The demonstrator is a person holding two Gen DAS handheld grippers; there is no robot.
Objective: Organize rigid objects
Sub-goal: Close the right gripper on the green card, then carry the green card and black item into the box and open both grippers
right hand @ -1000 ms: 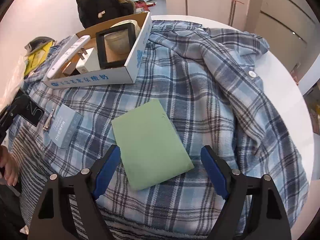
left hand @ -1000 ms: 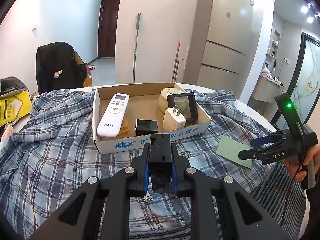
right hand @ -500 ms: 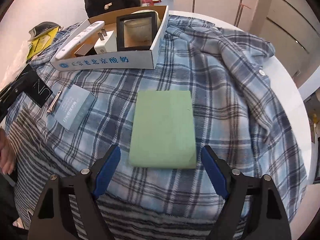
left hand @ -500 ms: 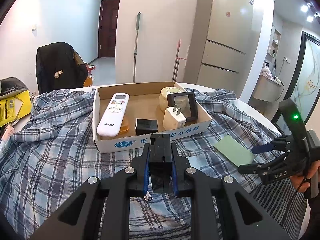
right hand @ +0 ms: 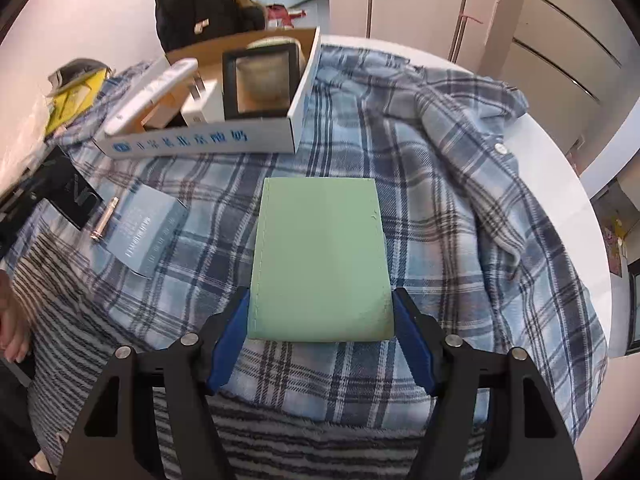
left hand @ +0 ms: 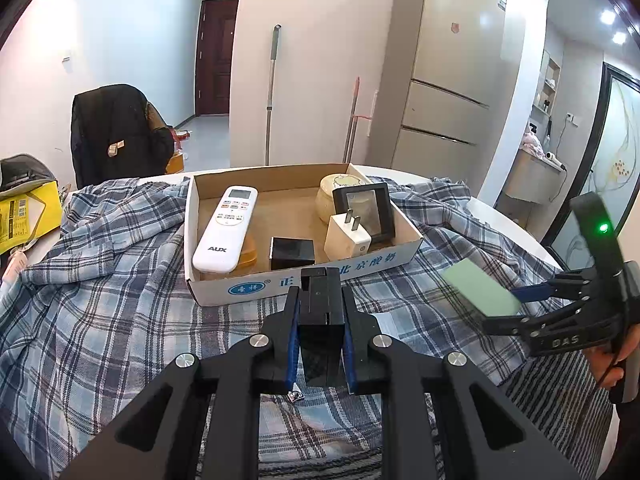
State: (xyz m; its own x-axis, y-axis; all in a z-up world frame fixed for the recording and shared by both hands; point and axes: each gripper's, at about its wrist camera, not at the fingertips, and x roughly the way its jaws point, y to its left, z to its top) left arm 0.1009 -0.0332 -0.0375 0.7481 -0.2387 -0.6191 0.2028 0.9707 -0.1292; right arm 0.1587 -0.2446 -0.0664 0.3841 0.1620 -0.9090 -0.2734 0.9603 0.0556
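Note:
My left gripper (left hand: 320, 316) is shut on an upright black box (left hand: 320, 308), held just in front of the cardboard tray (left hand: 248, 290). The same black box (right hand: 76, 196) shows at the left edge of the right wrist view. A flat green pad (right hand: 320, 256) lies on the plaid shirt (right hand: 440, 200). My right gripper (right hand: 320, 312) straddles its near end, its jaws closing, and the blue pads (right hand: 236, 320) touch both side edges. From the left wrist view that gripper (left hand: 516, 308) sits at the right, at the green pad (left hand: 480, 288).
In the tray lie a white remote (left hand: 226, 232), a small black box (left hand: 292, 254), a white plug (left hand: 346, 236), a black frame (left hand: 366, 212) and a round cream tin (left hand: 336, 190). A blue-grey carton (right hand: 148, 232) and a metal clipper (right hand: 104, 220) lie left of the pad. The white table edge (right hand: 560, 152) curves on the right.
The right gripper swung round so the green pad now lies straight between its fingers, and the fingers narrowed onto the pad's edges. The left gripper and black box stayed put.

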